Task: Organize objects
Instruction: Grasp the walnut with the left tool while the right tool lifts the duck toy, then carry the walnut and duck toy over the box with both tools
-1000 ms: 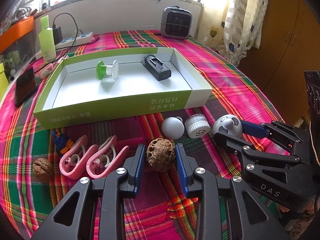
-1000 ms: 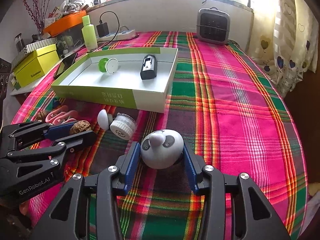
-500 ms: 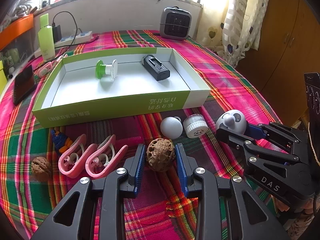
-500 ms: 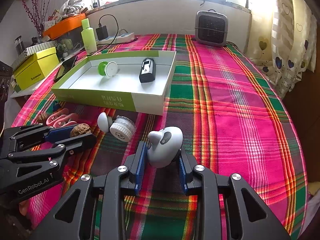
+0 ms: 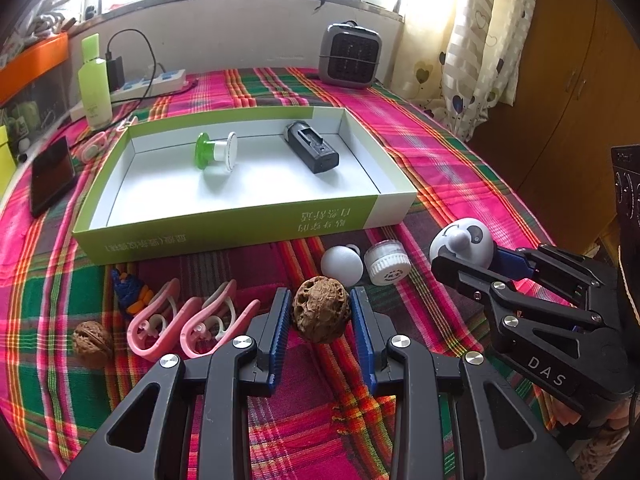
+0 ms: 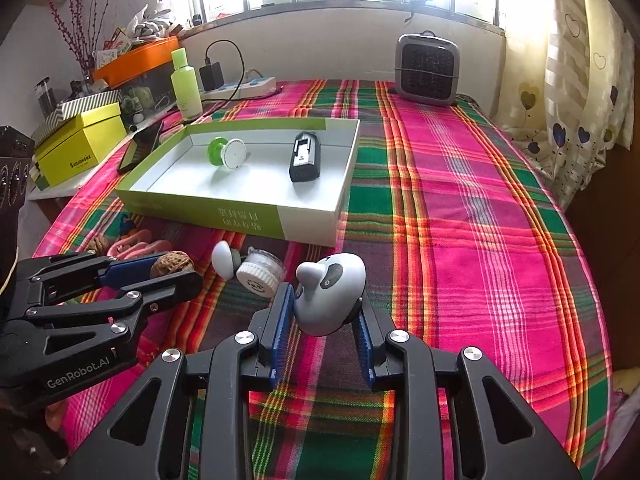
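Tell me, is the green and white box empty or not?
Not empty. The green and white box holds a green and white spool and a black device on its white floor.

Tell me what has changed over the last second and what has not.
The right gripper has closed on the panda toy and tipped it up off the cloth. The left gripper keeps its hold on the walnut. The box with its two items, and the loose things in front of it, have not moved.

A rough, pitted walnut (image 5: 320,309), a glossy plastic panda toy (image 6: 331,293), woven plaid cloth (image 6: 460,216) beneath.
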Motion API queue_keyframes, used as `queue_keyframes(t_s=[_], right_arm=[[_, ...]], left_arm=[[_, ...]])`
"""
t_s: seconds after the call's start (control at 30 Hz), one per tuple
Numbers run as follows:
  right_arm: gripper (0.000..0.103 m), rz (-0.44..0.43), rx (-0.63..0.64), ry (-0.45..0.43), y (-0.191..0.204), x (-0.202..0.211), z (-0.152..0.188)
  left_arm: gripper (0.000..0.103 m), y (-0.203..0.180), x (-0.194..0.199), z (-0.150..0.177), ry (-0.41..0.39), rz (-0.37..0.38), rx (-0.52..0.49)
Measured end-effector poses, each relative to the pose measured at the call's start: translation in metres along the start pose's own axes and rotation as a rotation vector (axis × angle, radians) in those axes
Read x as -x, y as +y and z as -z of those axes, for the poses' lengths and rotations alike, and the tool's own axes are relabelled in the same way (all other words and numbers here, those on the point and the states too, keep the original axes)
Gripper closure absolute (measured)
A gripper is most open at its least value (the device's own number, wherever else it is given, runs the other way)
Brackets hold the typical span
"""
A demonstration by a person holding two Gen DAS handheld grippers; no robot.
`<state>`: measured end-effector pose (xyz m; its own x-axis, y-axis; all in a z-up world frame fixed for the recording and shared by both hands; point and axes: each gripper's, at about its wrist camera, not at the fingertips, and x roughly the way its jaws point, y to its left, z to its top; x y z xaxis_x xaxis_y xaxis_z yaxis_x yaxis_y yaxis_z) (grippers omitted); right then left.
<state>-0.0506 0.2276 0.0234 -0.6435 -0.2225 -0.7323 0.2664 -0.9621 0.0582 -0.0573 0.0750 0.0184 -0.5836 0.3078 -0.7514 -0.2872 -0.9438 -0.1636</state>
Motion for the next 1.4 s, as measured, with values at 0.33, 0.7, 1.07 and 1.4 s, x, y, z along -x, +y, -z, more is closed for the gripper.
queue_keyframes(t_s=[0.33,0.7,1.07,1.4], right_arm=[[0.073,-0.027,0.013,-0.033,0.008,0.005,-0.018],[0.073,-0.058,0.041,-0.053,0.020,-0.005,-0.046],[0.073,-0.086,0.068,-0.034,0.029,-0.031,-0.073],[0.073,-0.094,0.080,-0.018,0.033,-0.059,-0.095]], left_arm=[[0.075,0.009,0.010,-0.012,-0.025,-0.002,0.015],[0.075,0.029,0.013,-0.036,-0.054,-0.018,0.035],[0.075,0.061,0.004,-0.059,-0.072,-0.058,0.082],[0.075,0.093,-0.014,-0.080,-0.063,-0.104,0.117]])
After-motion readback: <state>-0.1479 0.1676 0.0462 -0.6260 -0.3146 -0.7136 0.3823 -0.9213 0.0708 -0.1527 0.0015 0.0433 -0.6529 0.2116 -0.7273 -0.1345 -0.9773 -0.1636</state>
